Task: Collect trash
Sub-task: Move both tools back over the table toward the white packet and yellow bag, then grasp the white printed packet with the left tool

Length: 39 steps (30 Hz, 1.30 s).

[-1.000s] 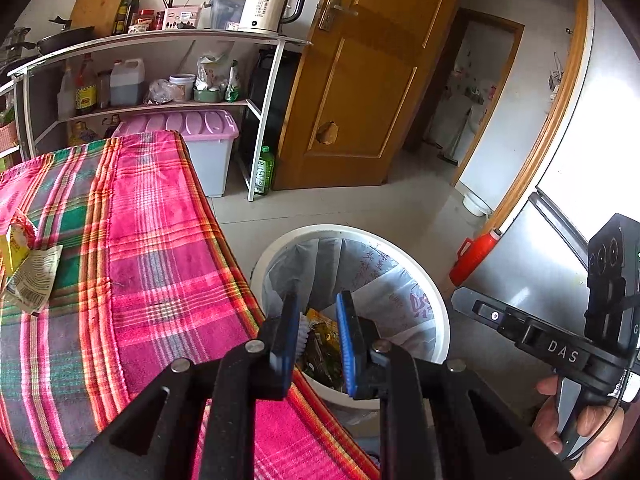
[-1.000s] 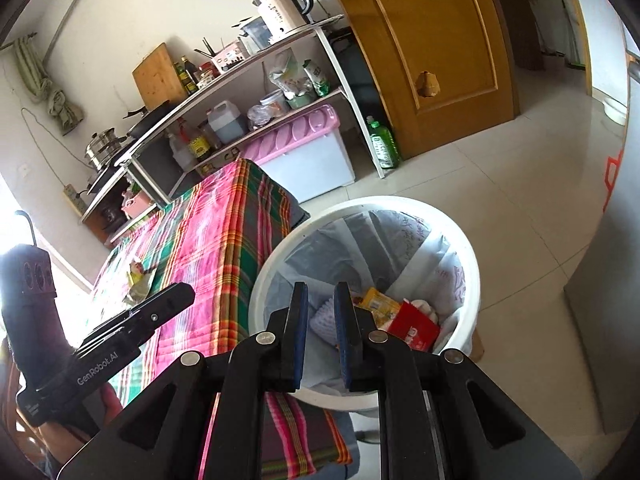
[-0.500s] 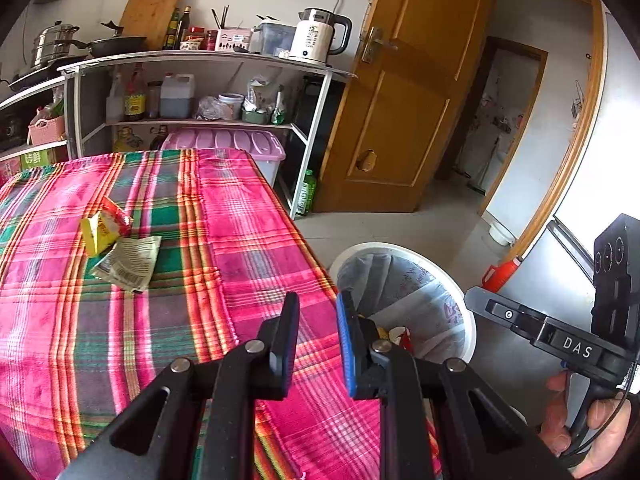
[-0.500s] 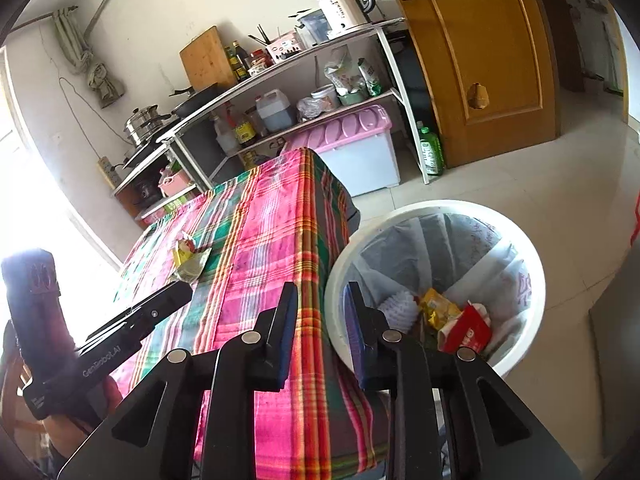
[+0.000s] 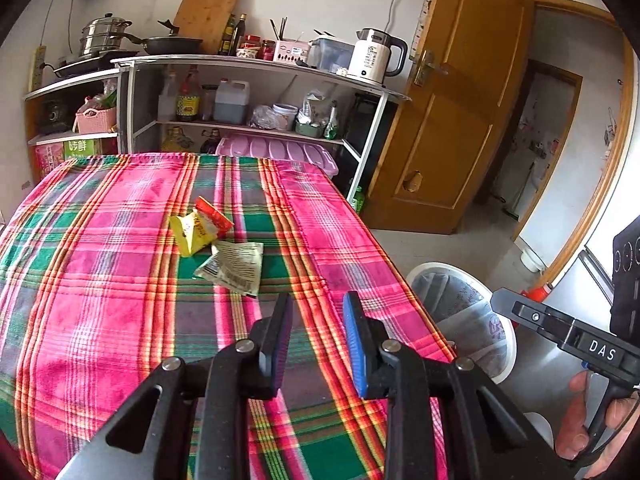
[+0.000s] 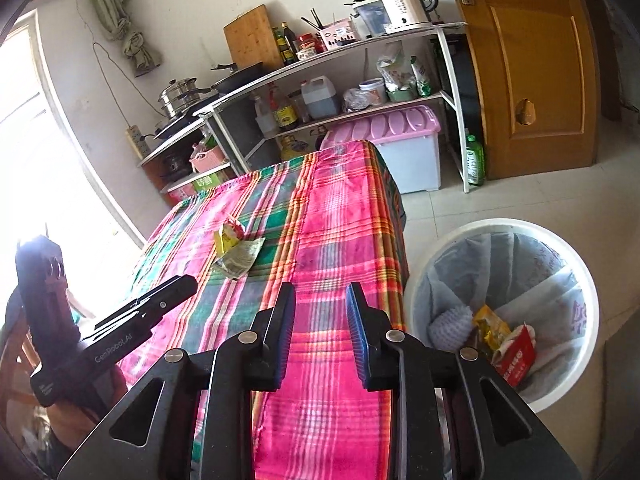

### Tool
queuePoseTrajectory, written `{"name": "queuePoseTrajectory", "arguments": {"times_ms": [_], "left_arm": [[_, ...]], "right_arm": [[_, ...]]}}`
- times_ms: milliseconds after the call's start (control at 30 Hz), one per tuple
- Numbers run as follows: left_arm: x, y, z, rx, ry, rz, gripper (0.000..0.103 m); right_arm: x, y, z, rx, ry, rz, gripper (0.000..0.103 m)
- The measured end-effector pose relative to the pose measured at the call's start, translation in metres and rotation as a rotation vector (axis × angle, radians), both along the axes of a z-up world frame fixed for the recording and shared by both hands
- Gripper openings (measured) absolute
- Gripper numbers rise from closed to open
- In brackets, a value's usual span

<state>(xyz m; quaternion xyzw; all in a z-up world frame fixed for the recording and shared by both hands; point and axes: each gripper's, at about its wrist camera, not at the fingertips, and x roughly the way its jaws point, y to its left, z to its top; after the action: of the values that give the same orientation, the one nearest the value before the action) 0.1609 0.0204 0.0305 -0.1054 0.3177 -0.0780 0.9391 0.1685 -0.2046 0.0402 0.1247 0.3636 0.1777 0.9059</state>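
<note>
Currently both sets of jaws are opening, nothing between them: left gripper (image 5: 316,338) and right gripper (image 6: 320,332) over the plaid tablecloth (image 5: 100,280). Yellow wrapper (image 5: 196,230) and pale packet (image 5: 236,266) touch mid-cloth; packet's long axis runs diagonally toward the left gripper. Packet print unreadable. Bin (image 6: 560,248) beside the cloth's edge, partly cut off in the left view.

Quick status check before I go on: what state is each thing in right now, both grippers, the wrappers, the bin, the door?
Left gripper: jaws opening, nothing between them.
Right gripper: jaws opening, nothing between them.
Yellow-and-red wrapper: crumpled, lying on the tablecloth.
Pale printed wrapper: lying flat, touching the yellow one.
White trash bin: on the floor beside the table, lined, partly filled with wrappers.
Wooden door: open.
</note>
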Motion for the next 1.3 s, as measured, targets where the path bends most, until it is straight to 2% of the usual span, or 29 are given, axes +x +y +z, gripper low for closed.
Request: {"name": "queuePoseTrajectory", "arguments": {"times_ms": [133,400,933,1000,1067,1167,1300], "left_arm": [[0.007,0.022,-0.001,0.005,-0.002,0.048,0.044],[0.035,0.052,-0.011,0.024,0.023,0.093,0.046],[0.101,0.052,-0.056,0.048,0.202,0.118,0.047],[0.104,0.052,-0.058,0.048,0.215,0.128,0.046],[0.105,0.047,-0.059,0.075,0.225,0.131,0.033],[0.104,0.041,-0.058,0.111,0.220,0.131,0.027],[0.096,0.038,-0.053,0.108,0.192,0.120,0.019]], "right_arm": [[0.009,0.019,0.000,-0.009,-0.004,0.037,0.030],[0.029,0.043,-0.006,-0.026,0.004,0.077,0.030],[0.065,0.051,-0.027,-0.018,0.050,0.114,0.030],[0.067,0.051,-0.028,-0.020,0.051,0.118,0.030],[0.067,0.051,-0.029,-0.020,0.054,0.119,0.030],[0.066,0.051,-0.029,-0.019,0.057,0.120,0.030],[0.066,0.052,-0.027,-0.026,0.051,0.119,0.030]]}}
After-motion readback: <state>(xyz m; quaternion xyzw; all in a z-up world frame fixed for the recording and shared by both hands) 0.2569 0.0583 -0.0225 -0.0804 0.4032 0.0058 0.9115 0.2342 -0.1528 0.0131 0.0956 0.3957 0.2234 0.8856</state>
